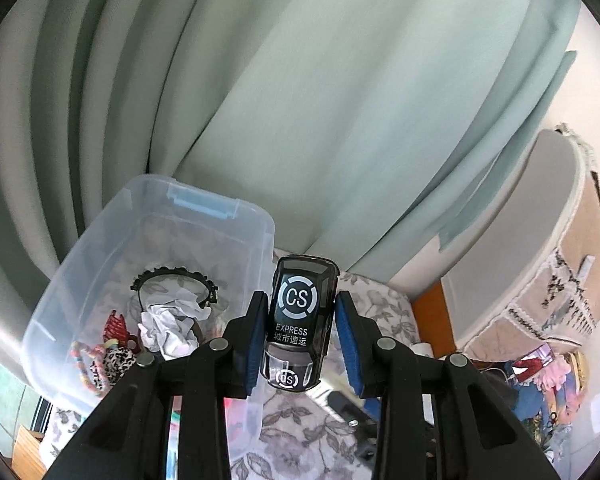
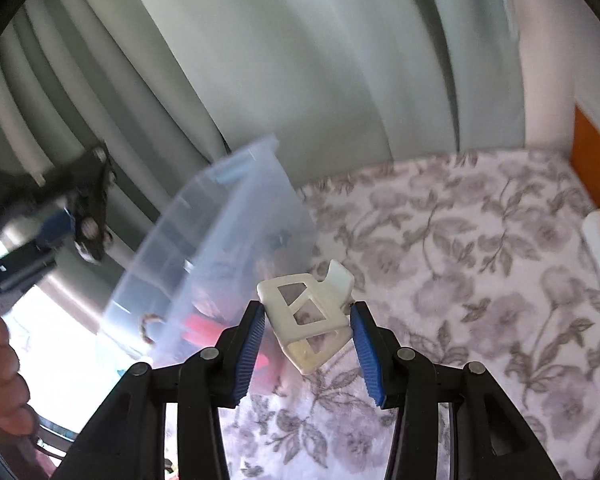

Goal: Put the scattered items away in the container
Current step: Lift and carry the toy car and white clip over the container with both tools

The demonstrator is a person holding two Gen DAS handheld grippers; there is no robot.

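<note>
Beside tongs [image 1: 302, 336] — clear bin [image 1: 256, 240]

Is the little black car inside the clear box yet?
No. The toy car is outside the box, lifted beside its wall.

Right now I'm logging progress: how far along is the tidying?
Done: headband, crumpled paper and hair ties lie in the clear bin. In hand: left tool holds a toy van, right tool a white clip. Left: dropping both in.

Both tools point downward at a slant, the left tool [image 1: 302, 328] clamped on what it carries, the right tool [image 2: 308, 338] likewise gripping between blue pads.
</note>
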